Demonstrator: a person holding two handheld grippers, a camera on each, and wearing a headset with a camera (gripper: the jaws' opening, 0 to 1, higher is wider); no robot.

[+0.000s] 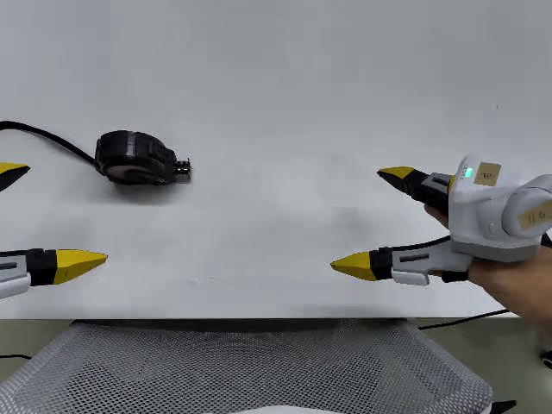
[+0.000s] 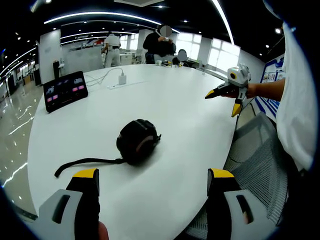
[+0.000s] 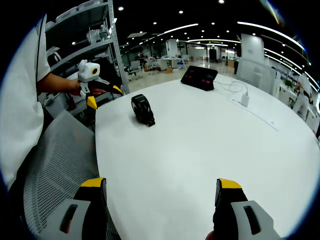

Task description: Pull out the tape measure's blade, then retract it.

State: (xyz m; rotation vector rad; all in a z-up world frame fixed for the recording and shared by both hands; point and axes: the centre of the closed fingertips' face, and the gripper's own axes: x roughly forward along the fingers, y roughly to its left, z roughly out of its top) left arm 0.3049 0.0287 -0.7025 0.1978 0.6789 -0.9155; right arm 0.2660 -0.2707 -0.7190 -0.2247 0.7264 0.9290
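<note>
Big open office, and I'm at a round white table [image 1: 285, 103] with a grey mesh chair [image 1: 259, 362] pushed up against its near edge. The tape measure [image 1: 138, 158] is a black one, lying on its side on the left part of the table. Its blade is all the way in, with just the end hook at the mouth, and a black wrist strap [image 1: 43, 134] trails off to the left. My left gripper [image 1: 67, 212] is near it, on the near side and not touching, with the yellow-tipped jaws spread wide and nothing in them. My right gripper [image 1: 355, 220] is well off to the right, also gaping wide and empty, tips pointing back toward the tape. Further across the table there's a dark tablet [image 2: 65, 90] propped up and a white charger [image 3: 244, 99] with its cable. A couple of people [image 2: 159, 42] are standing past the far edge.
</note>
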